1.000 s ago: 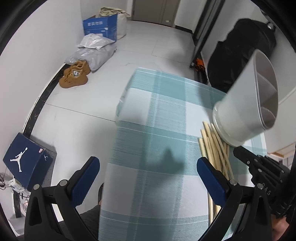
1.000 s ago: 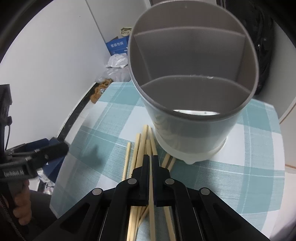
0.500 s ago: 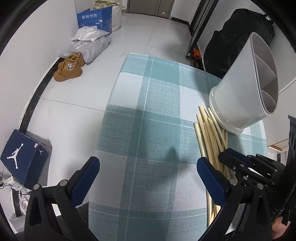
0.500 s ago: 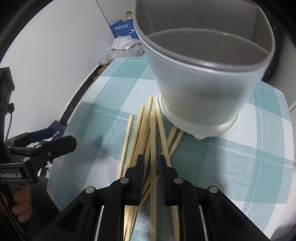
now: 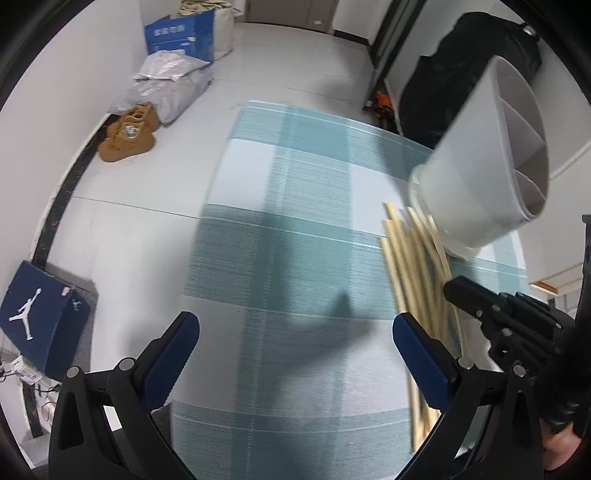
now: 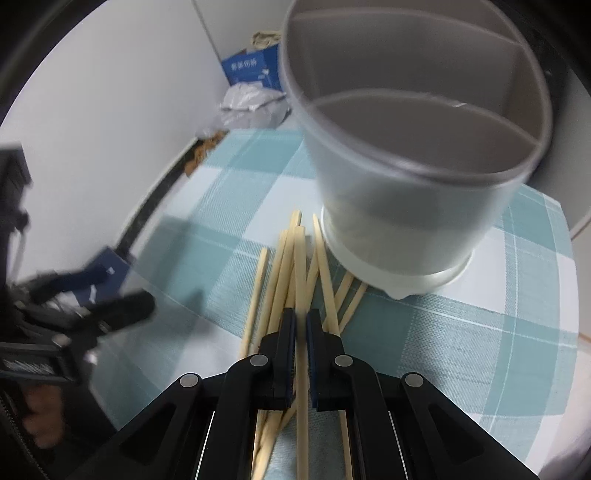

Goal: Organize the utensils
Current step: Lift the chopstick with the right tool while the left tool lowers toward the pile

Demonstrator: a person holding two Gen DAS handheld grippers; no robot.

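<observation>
Several wooden chopsticks [image 6: 284, 266] lie in a loose pile on the teal checked tablecloth [image 6: 461, 332], against the base of a grey divided utensil holder [image 6: 417, 155]. My right gripper [image 6: 301, 325] is closed on one chopstick [image 6: 300, 266] over the pile, its jaws nearly together. In the left wrist view the chopsticks [image 5: 417, 266] and the holder [image 5: 480, 158] are at the right, with the right gripper [image 5: 465, 291] over them. My left gripper [image 5: 295, 336] is open and empty above the cloth, left of the pile.
The table edge drops to a white floor at the left. On the floor are a blue shoe box [image 5: 40, 317], brown shoes [image 5: 129, 133], grey bags [image 5: 166, 85] and a blue carton [image 5: 181, 33]. A black bag [image 5: 461, 74] stands behind the holder.
My right gripper has closed from slightly apart onto one chopstick in the pile. My left gripper has shifted a little over the cloth and stays open.
</observation>
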